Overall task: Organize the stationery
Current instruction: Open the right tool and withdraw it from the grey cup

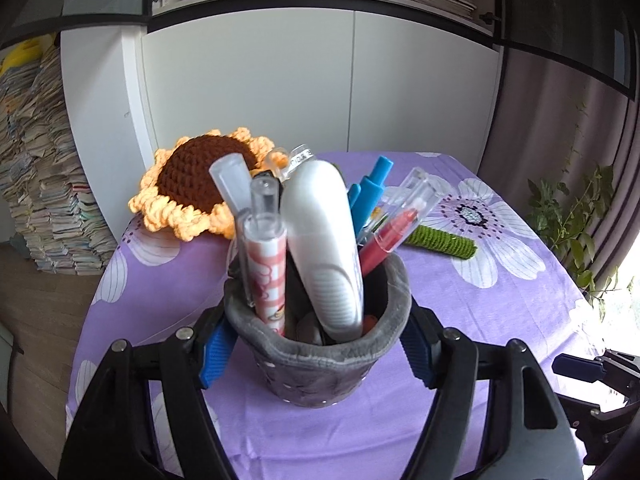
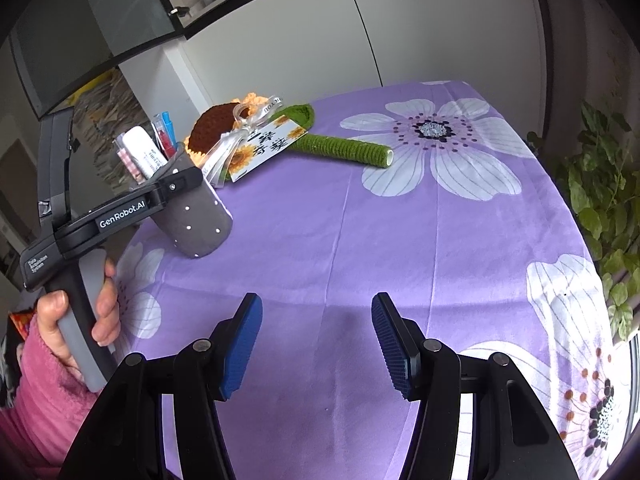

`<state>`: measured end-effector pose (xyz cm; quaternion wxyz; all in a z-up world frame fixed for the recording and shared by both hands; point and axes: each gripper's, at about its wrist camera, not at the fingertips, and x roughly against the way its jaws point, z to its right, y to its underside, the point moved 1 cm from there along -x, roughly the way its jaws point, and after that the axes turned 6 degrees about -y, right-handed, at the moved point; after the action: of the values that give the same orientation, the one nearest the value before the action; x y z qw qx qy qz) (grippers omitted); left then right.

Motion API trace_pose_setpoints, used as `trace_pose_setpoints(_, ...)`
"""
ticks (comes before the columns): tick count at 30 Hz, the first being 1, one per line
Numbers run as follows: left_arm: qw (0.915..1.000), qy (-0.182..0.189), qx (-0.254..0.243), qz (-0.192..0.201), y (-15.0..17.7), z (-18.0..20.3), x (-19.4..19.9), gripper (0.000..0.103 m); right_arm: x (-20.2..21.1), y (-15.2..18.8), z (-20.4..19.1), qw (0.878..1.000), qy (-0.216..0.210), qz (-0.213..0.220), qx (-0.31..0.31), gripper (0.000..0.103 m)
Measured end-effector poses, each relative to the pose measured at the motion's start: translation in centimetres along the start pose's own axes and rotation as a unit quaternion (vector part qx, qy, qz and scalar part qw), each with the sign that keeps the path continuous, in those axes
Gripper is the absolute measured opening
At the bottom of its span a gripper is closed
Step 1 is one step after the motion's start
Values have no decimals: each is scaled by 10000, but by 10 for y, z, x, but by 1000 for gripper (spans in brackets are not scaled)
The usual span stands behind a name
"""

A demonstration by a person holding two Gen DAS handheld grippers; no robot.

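A: Where's the pen holder?

B: Near left of the purple tablecloth, pinched in my left gripper, tipped, pens in. I reckon I'm repositioning it; next, set it upright.

A: Other hand?

B: Right gripper angled down over bare cloth, pads spread, holding nothing.

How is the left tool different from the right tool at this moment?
The left tool is shut on the grey pen holder; the right tool is open with nothing between its pads. The left tool holds the holder tilted over the purple tablecloth; the right tool hangs over bare cloth. Both have blue ribbed pads.
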<state>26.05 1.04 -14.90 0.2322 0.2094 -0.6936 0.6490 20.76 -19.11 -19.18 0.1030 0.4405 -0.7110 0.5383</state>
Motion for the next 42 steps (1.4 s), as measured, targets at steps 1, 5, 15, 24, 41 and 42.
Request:
trace_pose_setpoints(1,10000,48,-21,10,-1,3,0,70,0,0,2,10000,0,7,-13,58)
trace_pose_setpoints(5,9997,159,-160,35,-6,21,-2,70,3,-1,11,9999,-11,57,-139,58)
trace_pose_setpoints(15,9987,315,-398,18,-13,55,-9,70,8,-2,32,9991,-43,126,-395,58)
trace_pose_setpoints(24,9981,388,-473,-109,-9,64,-16,70,8,-6,31,9990,-29,195,-407,58)
trace_pose_setpoints(41,9980,422,-455,-151,-8,64,-15,72,7,-14,14,9992,167,306,-177,58)
trace_pose_setpoints(42,9979,400,-494,-135,-8,65,-14,73,7,-14,13,9992,172,312,-178,58)
